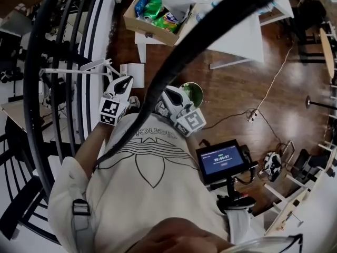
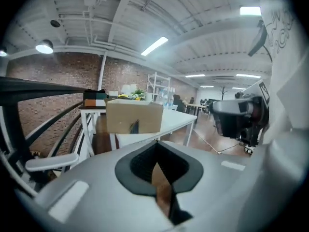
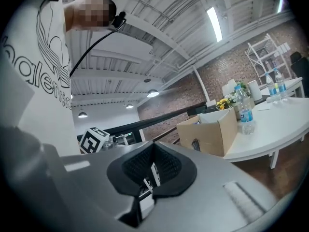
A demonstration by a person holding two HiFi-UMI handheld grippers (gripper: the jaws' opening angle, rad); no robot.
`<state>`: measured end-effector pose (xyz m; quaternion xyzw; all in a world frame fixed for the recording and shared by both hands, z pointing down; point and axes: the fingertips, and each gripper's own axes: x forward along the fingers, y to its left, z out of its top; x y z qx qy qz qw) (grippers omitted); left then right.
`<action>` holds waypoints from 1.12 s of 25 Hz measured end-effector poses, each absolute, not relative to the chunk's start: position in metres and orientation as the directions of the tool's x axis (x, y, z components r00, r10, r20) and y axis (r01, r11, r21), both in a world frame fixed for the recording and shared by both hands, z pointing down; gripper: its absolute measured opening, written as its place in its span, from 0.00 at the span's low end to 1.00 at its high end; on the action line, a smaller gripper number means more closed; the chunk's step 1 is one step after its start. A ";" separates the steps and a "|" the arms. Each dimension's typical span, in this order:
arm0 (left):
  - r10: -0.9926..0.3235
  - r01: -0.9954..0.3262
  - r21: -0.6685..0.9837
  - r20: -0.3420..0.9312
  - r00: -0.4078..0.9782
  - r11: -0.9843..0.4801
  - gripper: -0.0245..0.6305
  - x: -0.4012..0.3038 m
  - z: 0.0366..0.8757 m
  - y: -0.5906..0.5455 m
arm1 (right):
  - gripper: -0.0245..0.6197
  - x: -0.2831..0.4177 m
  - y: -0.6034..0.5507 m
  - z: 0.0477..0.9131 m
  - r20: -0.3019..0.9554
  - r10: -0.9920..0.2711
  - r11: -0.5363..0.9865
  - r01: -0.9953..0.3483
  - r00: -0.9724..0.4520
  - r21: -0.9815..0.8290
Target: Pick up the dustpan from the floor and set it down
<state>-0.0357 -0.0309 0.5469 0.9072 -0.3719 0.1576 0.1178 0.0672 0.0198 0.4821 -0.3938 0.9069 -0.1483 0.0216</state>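
Head view: a person in a white printed sweatshirt [image 1: 150, 186] stands beside a black railing [image 1: 63, 51] and holds both tools out over a dark wood floor [image 1: 237, 96]. The left gripper [image 1: 127, 80] and the right gripper [image 1: 168, 93] are raised side by side, near each other, and neither carries anything. Which thing below is the dustpan cannot be told. A flat white square piece [image 1: 132, 74] lies on the floor just beyond the left gripper, and a round green thing with a pale rim [image 1: 192, 91] sits half hidden behind the right gripper. A cardboard box [image 1: 138, 21] of bright packets stands on a white table [image 1: 239, 38].

Left gripper view: the left gripper [image 2: 158, 164] has its tongs pressed together with nothing between them. It points towards the cardboard box [image 2: 134, 116] on the table.

Right gripper view: the right gripper [image 3: 150, 170] also has its tongs together and empty. The box [image 3: 215, 132] and a water bottle [image 3: 245, 111] stand ahead of it.
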 end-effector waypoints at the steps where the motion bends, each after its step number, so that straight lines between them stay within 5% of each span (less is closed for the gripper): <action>1: -0.627 -0.698 0.108 0.358 0.692 -0.708 0.07 -0.025 0.540 -0.032 | 0.04 0.068 0.019 0.481 0.074 -0.721 0.646 -0.708 -0.689 -0.285; 10: -0.564 -0.618 0.177 0.276 0.779 -0.766 0.07 0.033 0.512 -0.015 | 0.04 0.070 0.018 0.478 0.111 -0.730 0.639 -0.731 -0.674 -0.240; 28: -0.576 -0.626 0.153 0.273 0.770 -0.765 0.07 0.030 0.506 -0.017 | 0.04 0.064 0.012 0.482 0.105 -0.696 0.675 -0.698 -0.710 -0.239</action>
